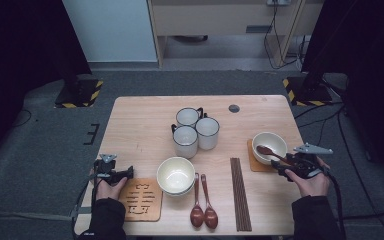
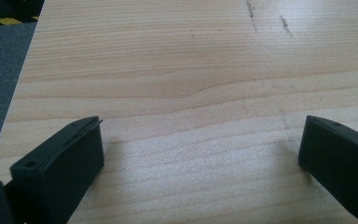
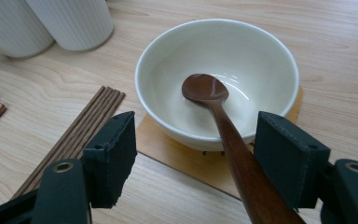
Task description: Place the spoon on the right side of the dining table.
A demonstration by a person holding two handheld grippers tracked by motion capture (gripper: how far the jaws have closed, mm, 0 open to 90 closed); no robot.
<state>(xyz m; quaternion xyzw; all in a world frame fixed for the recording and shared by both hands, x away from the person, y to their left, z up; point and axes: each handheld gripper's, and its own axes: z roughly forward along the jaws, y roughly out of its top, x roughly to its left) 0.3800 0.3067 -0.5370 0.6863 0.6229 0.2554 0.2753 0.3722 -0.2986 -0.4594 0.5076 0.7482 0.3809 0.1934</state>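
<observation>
Now the spoon (image 3: pixel 223 126) rests in the bowl (image 3: pixel 265 60), its handle between the right gripper's (image 3: pixel 196 154) spread fingers (image 3: pixel 289 158).

Mugs (image 1: pixel 196 130), white with dark rims: three, clustered at table centre; bowls: two visible as separate places, one (image 1: pixel 269 145) on a coaster at right, one (image 1: pixel 175 175) near the front, apparently stacked on another, count within stack uncertain; wooden spoons: three, one (image 1: pixel 267 151) resting in the right bowl, two (image 1: pixel 203 212) side by side at front; coasters: two, one (image 1: pixel 254 163) plain, one (image 1: pixel 141 200) with cut-out pattern; chopsticks (image 1: pixel 240 192): one bundle, sticks too close to count.
</observation>
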